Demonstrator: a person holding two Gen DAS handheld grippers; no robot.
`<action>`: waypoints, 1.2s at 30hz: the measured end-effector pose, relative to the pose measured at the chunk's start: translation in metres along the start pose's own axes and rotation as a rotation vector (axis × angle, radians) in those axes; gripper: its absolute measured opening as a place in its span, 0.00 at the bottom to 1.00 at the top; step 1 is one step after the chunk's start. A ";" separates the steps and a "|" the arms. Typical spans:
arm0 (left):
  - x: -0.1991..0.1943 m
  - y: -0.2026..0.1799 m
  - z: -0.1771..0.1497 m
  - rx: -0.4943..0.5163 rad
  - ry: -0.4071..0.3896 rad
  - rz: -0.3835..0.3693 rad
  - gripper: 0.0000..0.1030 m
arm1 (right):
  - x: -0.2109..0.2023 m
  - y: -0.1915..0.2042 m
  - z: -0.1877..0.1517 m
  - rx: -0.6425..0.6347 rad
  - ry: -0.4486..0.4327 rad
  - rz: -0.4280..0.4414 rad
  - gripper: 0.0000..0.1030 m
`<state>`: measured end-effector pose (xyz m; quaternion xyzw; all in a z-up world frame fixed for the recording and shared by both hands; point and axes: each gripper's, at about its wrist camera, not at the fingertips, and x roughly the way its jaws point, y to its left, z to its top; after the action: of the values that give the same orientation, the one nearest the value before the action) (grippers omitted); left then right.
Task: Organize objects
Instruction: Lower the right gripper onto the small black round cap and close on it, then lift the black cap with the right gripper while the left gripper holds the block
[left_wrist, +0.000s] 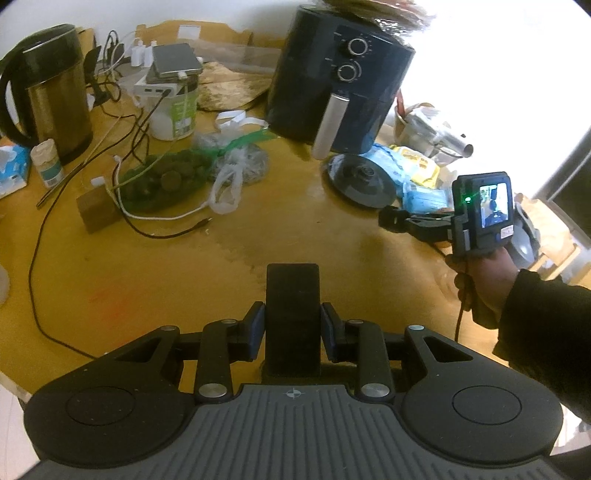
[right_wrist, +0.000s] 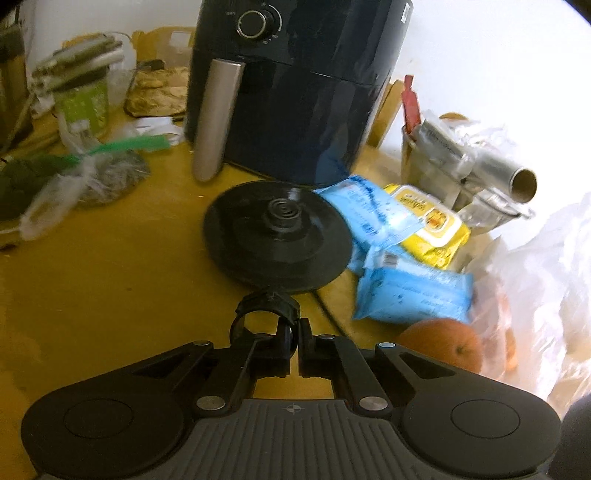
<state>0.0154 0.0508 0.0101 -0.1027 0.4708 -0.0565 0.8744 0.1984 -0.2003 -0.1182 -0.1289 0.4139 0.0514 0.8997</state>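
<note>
My left gripper (left_wrist: 293, 326) is shut on a black rectangular block (left_wrist: 293, 288), held upright just above the yellow table (left_wrist: 166, 273). To its right, a hand holds my right gripper (left_wrist: 388, 218) low over the table beside the black round kettle base (left_wrist: 360, 179). In the right wrist view my right gripper (right_wrist: 295, 345) is shut, its pads pinching one side of a small black ring-shaped clip (right_wrist: 264, 314). The ring sticks out ahead and to the left of the fingers, just in front of the kettle base (right_wrist: 277, 236).
A dark air fryer (left_wrist: 332, 81) stands at the back, with a kettle (left_wrist: 51, 92) at far left. Cables, bagged greens (left_wrist: 162, 181) and a wooden block (left_wrist: 98, 210) lie between them. On the right are blue wipes (right_wrist: 410, 295), a yellow pack (right_wrist: 432, 225), an orange (right_wrist: 443, 347) and a foil roll (right_wrist: 491, 170).
</note>
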 end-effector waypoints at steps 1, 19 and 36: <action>0.001 -0.001 0.000 0.004 0.000 -0.005 0.31 | -0.003 0.000 0.000 0.011 0.010 0.021 0.06; 0.010 -0.009 0.007 0.055 0.013 -0.075 0.31 | -0.026 0.014 -0.022 0.020 0.312 0.274 0.06; 0.011 -0.006 0.008 0.065 0.016 -0.084 0.31 | -0.056 0.011 -0.036 0.066 0.168 0.340 0.49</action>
<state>0.0285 0.0442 0.0069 -0.0935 0.4711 -0.1091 0.8703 0.1332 -0.1991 -0.1001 -0.0311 0.5048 0.1782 0.8441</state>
